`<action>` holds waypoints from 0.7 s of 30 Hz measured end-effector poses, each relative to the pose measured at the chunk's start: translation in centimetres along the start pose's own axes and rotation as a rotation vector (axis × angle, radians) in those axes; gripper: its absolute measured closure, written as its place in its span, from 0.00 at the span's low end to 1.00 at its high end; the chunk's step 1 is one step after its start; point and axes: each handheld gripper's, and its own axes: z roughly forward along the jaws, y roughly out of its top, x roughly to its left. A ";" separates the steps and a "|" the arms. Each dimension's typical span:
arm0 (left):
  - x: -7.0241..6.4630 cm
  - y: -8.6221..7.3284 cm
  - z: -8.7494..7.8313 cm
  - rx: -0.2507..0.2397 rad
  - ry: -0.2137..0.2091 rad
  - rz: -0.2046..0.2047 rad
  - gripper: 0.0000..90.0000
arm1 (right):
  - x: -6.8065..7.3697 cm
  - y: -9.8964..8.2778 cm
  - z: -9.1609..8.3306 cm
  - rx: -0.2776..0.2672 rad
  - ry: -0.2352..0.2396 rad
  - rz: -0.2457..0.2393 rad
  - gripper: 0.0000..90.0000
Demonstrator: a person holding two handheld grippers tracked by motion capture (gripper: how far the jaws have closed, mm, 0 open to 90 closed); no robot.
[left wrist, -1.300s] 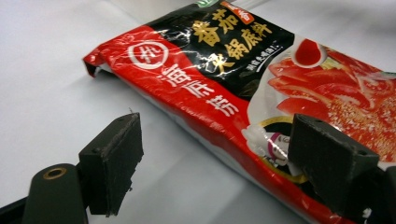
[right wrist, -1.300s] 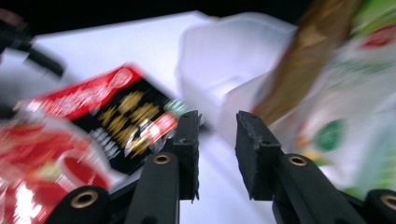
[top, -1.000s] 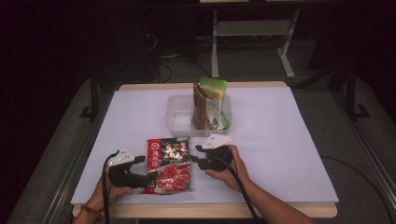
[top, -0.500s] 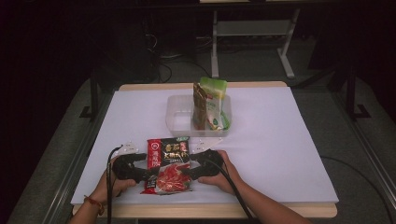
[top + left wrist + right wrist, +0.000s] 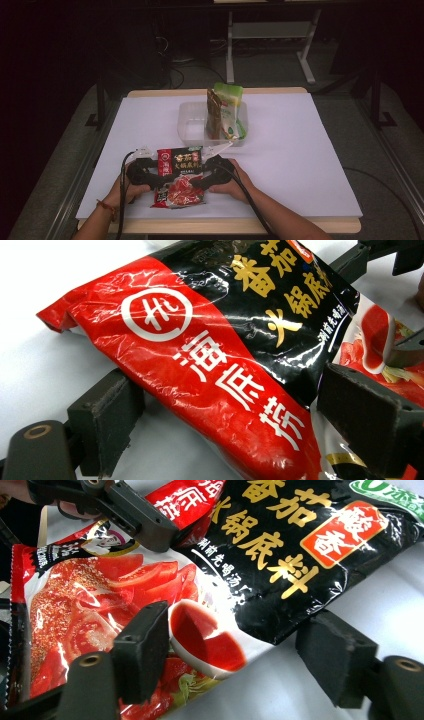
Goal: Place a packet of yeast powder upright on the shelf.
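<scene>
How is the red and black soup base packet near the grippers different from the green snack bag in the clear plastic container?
The red and black glossy soup base packet lies flat on the white table; the green snack bag stands upright in the clear plastic container. The packet sits at the near edge between the left gripper and the right gripper; the bag is farther back, away from both. The packet looks larger. Both are sealed printed plastic pouches.

Your forearms enter from six o'clock, hands low and close together. Your left gripper [image 5: 150, 175] points toward three o'clock, jaws apart; your right gripper [image 5: 202, 176] faces nine o'clock, jaws just opening wide.
</scene>
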 end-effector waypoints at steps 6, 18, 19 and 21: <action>0.1 -0.3 -0.2 -0.023 -0.003 -0.018 0.16 | 0.6 -0.2 -0.4 -0.055 -0.055 -0.057 0.53; 1.1 -0.3 -0.8 -0.097 -0.072 -0.088 0.16 | 2.8 -0.8 -1.0 -0.201 -0.142 -0.247 0.73; 1.0 -0.2 -0.8 -0.101 -0.076 -0.085 0.16 | 3.0 -0.9 -1.1 -0.217 -0.146 -0.274 0.73; 0.8 -0.1 -1.1 -0.108 -0.076 -0.058 0.16 | 3.2 -0.9 -1.3 -0.220 -0.149 -0.291 0.73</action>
